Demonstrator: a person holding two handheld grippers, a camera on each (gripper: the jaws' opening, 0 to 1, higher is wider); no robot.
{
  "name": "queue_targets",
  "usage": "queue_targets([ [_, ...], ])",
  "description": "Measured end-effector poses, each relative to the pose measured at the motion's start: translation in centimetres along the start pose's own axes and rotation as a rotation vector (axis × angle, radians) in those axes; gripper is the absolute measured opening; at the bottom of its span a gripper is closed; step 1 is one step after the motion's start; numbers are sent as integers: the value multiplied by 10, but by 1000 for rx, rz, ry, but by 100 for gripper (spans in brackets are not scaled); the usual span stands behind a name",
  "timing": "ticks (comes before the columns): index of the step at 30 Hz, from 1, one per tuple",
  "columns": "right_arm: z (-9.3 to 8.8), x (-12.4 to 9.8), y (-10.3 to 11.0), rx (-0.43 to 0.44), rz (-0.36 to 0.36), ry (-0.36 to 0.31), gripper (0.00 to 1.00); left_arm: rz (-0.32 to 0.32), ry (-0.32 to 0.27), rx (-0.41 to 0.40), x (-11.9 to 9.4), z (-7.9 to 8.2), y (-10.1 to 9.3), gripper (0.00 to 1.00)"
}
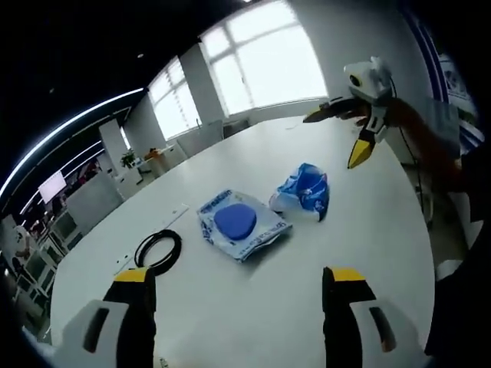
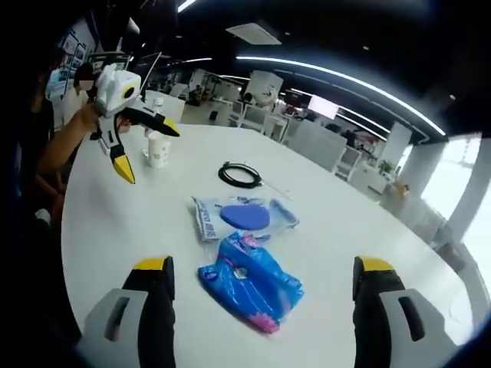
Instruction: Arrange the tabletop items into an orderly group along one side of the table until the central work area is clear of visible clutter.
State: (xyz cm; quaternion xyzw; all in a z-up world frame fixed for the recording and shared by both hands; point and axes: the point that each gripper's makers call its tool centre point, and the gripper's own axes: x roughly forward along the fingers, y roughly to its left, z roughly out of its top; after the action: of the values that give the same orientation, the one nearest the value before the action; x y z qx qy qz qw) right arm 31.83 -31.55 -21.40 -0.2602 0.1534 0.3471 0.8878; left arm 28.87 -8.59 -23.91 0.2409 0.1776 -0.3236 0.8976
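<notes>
Left gripper (image 1: 239, 307): hovering above the near edge of the worktop, jaws standing wide apart, gripping nothing; appearing in the right gripper view (image 2: 142, 146) raised at far left, jaws spread.
Right gripper (image 2: 262, 299): hanging over the worktop with jaws parted wide, holding nothing; showing in the left gripper view (image 1: 349, 130) lifted at far right, jaws spread.
Blue crumpled bag (image 2: 249, 280): lying on the worktop between the right gripper's jaws, just ahead of them; sitting right of the flat packet in the left gripper view (image 1: 304, 190).
Flat packet with a blue disc (image 1: 242, 222): lying mid-worktop, ahead of the left gripper; resting just beyond the crumpled bag in the right gripper view (image 2: 244, 216).
Black cable coil (image 1: 158, 249): lying left of the packet, near the left jaw tip; sitting beyond the packet in the right gripper view (image 2: 240, 175).
White cup (image 2: 158, 149): standing upright near the far left edge.
Worktop (image 1: 368, 230): white, rounded.
Person's arm (image 2: 65, 142): reaching in at left, holding the left gripper.
</notes>
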Motion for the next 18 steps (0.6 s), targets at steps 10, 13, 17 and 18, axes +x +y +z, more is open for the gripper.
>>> queue_targets([
  [10, 9, 13, -12, -31, -12, 20, 89, -3, 17, -3, 19, 1, -4, 84],
  [13, 11, 18, -16, -46, -15, 27, 89, -1, 25, -5, 25, 0, -8, 83],
  [17, 14, 28, -24, -80, -9, 39, 86, 6, 33, -3, 32, -2, -9, 82],
  [18, 15, 30, -26, -88, -11, 44, 85, 4, 37, 0, 36, -1, -8, 82],
])
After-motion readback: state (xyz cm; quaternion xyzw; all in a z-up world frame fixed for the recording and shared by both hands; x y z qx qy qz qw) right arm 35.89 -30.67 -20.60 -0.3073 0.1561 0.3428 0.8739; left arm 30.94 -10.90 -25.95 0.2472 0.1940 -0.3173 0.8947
